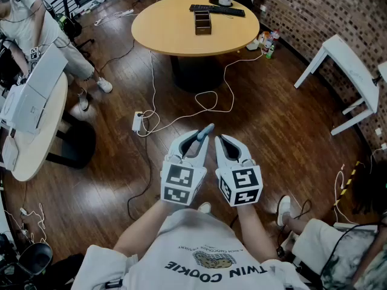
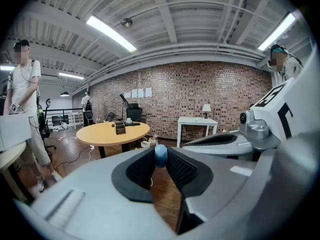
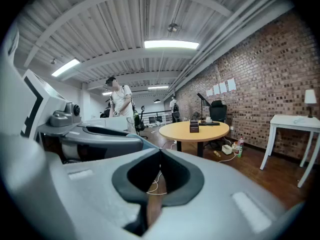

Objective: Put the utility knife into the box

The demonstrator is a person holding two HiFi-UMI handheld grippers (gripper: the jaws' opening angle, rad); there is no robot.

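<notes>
Since the utility knife (image 1: 205, 130) is clamped between the pads of the left gripper (image 1: 195, 141), with its blue-grey end poking past the tips, it seems gripped for carrying. It is well apart from the box (image 1: 202, 22), which stands on the round desk (image 1: 169, 38) across the floor. The right gripper (image 1: 228, 145) is closed on nothing. Both are held side by side before the person's chest, pointing toward the box.

A round table (image 1: 169, 35) stands at 12 o'clock. A box (image 1: 202, 22) sits mid-table, with a keyboard (image 1: 217, 9) and cup (image 1: 224, 0) at its 1 o'clock edge. On the wood floor (image 1: 272, 125), bottles (image 1: 267, 43) stand at the table's 3 o'clock and a power strip (image 1: 137, 121) lies at its 7.
</notes>
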